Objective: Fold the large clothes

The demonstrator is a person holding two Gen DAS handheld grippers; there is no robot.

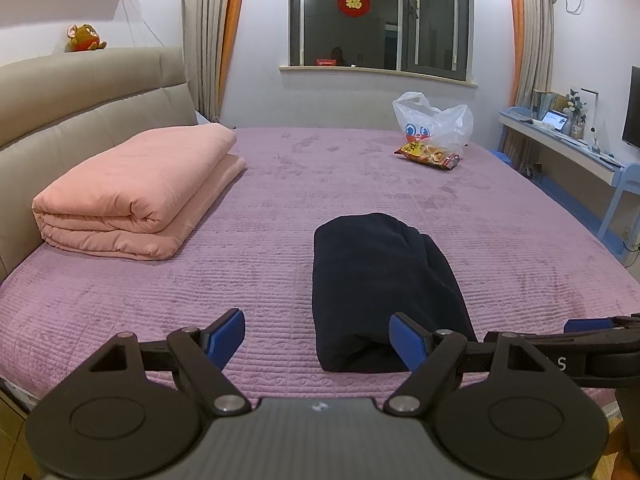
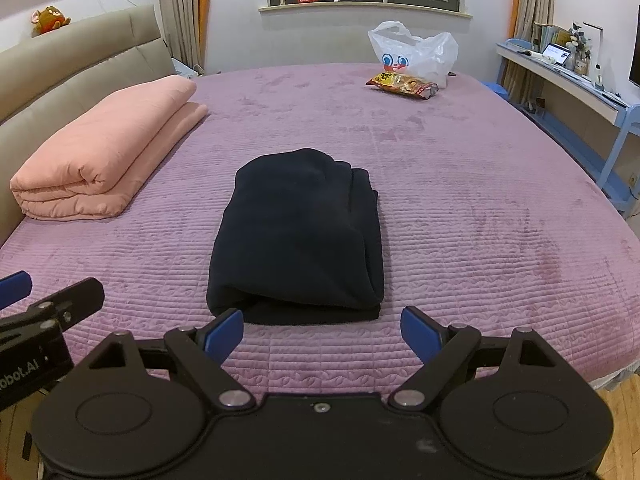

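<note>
A dark navy garment (image 2: 300, 236) lies folded into a thick rectangular bundle on the purple bedspread (image 2: 460, 200), near the bed's front edge. It also shows in the left wrist view (image 1: 380, 288), right of centre. My left gripper (image 1: 320, 340) is open and empty, just left of the bundle's near end. My right gripper (image 2: 322, 334) is open and empty, just in front of the bundle's near edge, not touching it. The left gripper's finger shows at the left edge of the right wrist view (image 2: 16, 284).
A folded pink quilt (image 2: 104, 160) lies at the left by the beige headboard (image 2: 60, 68). A white plastic bag (image 2: 412, 52) and a snack packet (image 2: 402, 85) sit at the far side. A blue-and-white desk (image 2: 568, 80) stands to the right. A window (image 1: 380, 12) is behind.
</note>
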